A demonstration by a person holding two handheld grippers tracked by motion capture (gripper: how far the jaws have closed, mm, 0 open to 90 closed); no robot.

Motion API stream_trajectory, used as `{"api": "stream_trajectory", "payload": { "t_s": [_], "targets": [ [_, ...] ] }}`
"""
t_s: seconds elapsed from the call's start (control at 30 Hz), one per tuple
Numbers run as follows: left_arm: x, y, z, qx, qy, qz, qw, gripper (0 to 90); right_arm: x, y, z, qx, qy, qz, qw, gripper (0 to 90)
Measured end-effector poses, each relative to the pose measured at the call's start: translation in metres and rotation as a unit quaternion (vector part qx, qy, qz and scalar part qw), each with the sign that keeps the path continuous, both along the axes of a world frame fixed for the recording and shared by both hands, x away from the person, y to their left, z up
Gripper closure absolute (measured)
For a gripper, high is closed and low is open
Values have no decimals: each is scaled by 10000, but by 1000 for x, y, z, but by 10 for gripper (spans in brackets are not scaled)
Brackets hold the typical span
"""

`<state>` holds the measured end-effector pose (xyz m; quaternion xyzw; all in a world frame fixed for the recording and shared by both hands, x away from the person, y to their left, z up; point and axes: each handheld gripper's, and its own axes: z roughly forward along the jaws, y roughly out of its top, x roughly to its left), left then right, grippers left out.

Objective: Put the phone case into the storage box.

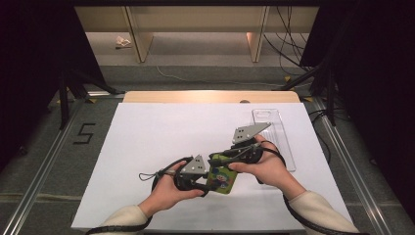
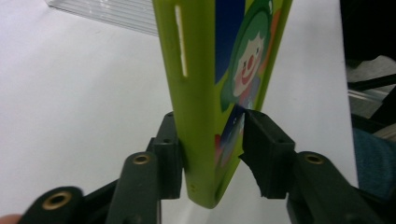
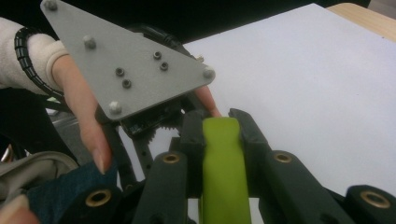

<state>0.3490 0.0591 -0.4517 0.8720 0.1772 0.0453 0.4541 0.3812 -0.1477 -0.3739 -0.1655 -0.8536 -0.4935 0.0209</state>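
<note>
A lime-green phone case (image 1: 221, 180) with a cartoon clown on its back is held above the white sheet between both grippers. In the left gripper view the case (image 2: 201, 93) stands on edge, and my left gripper (image 2: 210, 135) is shut on its lower end, one pad on the green side wall and one on the printed back. My right gripper (image 3: 223, 126) is shut on the case's other green edge (image 3: 224, 172). From the high view, the left gripper (image 1: 211, 183) comes in from the left and the right gripper (image 1: 221, 160) from the upper right.
A white sheet (image 1: 161, 137) covers the wooden table. A clear plastic case (image 1: 276, 132) lies at the sheet's right side, its ribbed edge (image 2: 107, 11) behind the green case. The left gripper's grey plate (image 3: 126, 65) and a hand sit close by.
</note>
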Motion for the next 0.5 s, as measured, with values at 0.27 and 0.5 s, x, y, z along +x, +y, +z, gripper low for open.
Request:
{"api": "stream_trajectory", "payload": {
  "t_s": [0.27,0.5],
  "targets": [
    [1,2,4,-8,6,89,10000,686,1,-1,2,112,-19,35,9999,776],
    [2,5,6,-16,10,260,9997,754,0,-1,2,160,-17,41,9999,774]
  ]
}}
